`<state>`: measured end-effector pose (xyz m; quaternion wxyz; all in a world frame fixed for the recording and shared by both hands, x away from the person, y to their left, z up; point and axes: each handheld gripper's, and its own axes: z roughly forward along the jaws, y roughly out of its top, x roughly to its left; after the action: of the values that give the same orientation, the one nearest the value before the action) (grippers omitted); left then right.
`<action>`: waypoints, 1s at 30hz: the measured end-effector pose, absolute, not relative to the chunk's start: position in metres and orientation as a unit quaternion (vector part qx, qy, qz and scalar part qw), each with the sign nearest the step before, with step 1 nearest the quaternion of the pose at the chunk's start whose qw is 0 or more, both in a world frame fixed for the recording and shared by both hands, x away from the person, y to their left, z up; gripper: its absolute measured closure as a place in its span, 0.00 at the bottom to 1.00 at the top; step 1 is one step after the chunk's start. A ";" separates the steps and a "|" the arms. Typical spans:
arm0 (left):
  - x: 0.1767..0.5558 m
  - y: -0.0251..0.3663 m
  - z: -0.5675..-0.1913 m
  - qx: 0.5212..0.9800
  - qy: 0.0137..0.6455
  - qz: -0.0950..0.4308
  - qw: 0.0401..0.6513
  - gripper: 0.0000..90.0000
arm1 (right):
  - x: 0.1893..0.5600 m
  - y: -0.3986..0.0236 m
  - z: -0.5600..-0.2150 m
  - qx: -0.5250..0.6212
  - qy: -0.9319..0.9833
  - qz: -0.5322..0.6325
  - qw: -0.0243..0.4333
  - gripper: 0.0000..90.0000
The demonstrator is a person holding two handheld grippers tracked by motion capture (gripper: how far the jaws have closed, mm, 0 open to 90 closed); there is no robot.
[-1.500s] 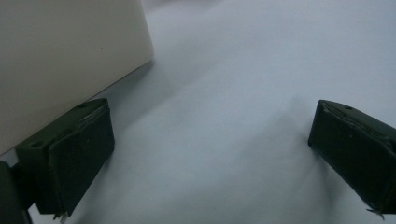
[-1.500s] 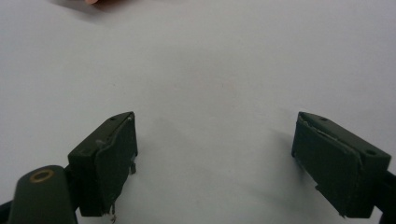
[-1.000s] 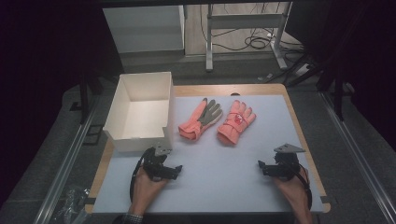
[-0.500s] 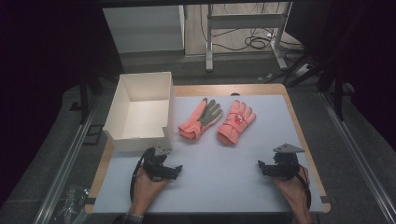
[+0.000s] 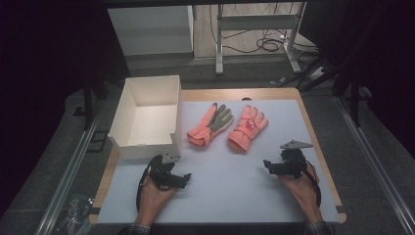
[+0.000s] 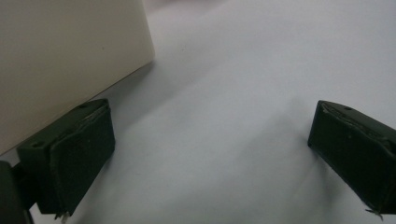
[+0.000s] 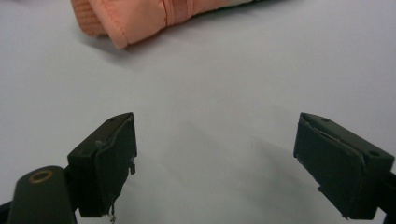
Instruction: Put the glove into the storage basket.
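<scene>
**Both grippers parked, gloves waiting**

The left gripper [image 5: 182,179] and right gripper [image 5: 268,165] rest low on the table [image 5: 235,196], jaws spread wide with nothing between them, seemingly a ready stance. Ahead lie two orange gloves: the left glove [image 5: 209,125] and the right glove [image 5: 247,128], side by side, cuffs toward the person, fingers pointing away and slightly rightward. The white box [image 5: 147,117] stands open just left of them, probably their destination.

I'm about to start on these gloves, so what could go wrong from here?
1. The left gripper rests beside the white box; swinging out could knock it.
2. The two orange gloves lie nearly touching, so grabbing one may drag the other.
3. They lie flat; open jaws may scrape the table.
</scene>
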<state>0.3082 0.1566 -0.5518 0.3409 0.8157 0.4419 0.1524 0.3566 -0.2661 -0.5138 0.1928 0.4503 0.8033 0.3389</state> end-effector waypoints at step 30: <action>0.308 0.156 -0.552 0.815 0.442 0.153 0.341 0.01 | 0.428 -0.241 -0.491 0.428 0.801 0.376 0.185 0.37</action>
<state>0.3080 0.1564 -0.5518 0.3409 0.8155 0.4421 0.1528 0.4283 -0.2415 -0.4906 0.1851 0.4276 0.8011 0.3758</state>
